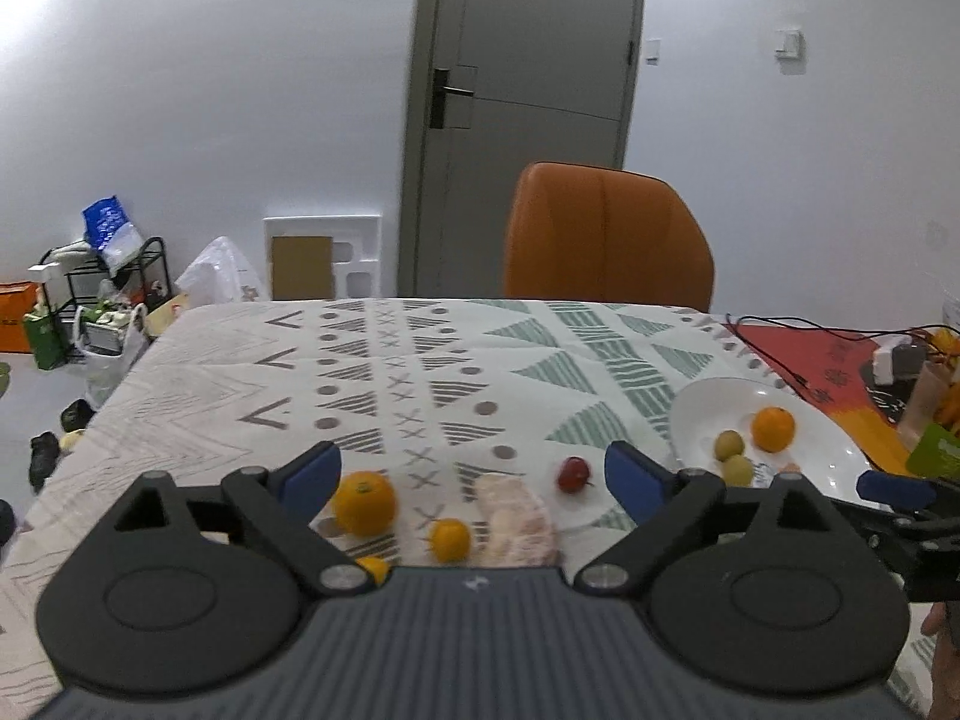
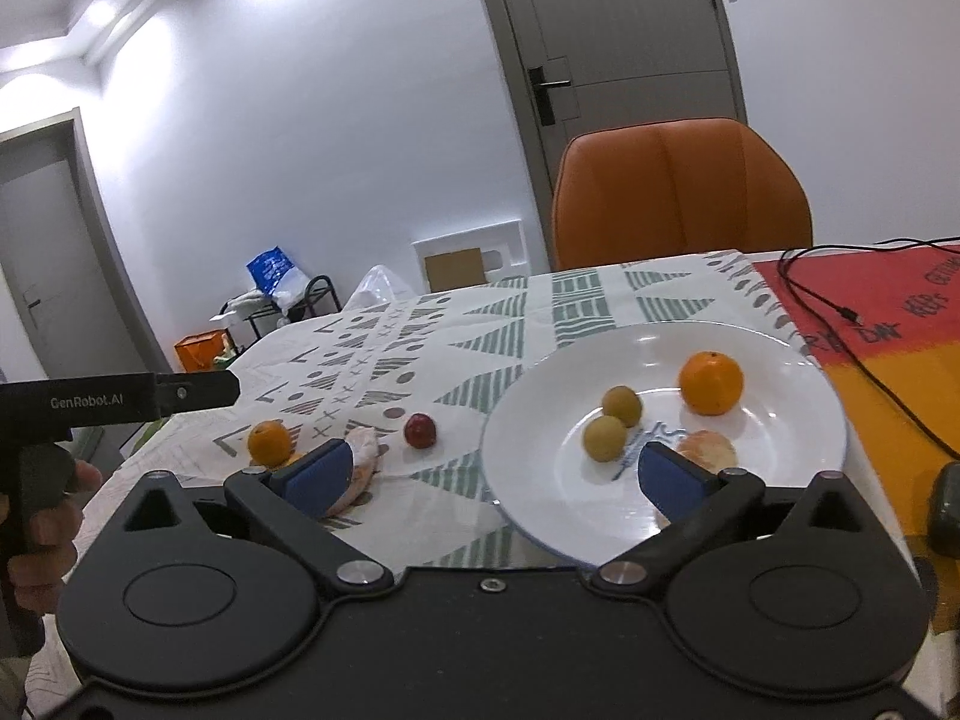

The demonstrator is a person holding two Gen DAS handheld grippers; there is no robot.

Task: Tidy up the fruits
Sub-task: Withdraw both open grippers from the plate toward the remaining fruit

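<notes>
The white plate (image 2: pixel 780 360) sits on the right part of the patterned tablecloth (image 2: pixel 480 324) and holds an orange (image 2: pixel 711 383) toward its far right, two small greenish-yellow fruits (image 2: pixel 613 423) side by side near its middle, and a peeled pale-orange piece (image 2: pixel 708 450) at its near side, partly hidden by the right gripper's blue finger pad. Left of the plate, on the cloth, lie the loose fruits: a small red fruit (image 1: pixel 573 474) just beside the plate's rim, a peeled pinkish fruit segment (image 1: pixel 516 519), a small orange citrus (image 1: pixel 450 539) nearest the camera, a larger orange (image 1: pixel 365 502) further left, and another orange piece (image 1: pixel 373 567) mostly hidden behind the left gripper's body. The left gripper (image 1: pixel 474 474) hovers above these loose fruits, jaws spread wide and empty. The right gripper (image 2: pixel 495 474) hangs over the plate's near-left rim, likewise spread apart and grasping nothing. An orange chair (image 2: pixel 681 192) stands at the table's far side.
</notes>
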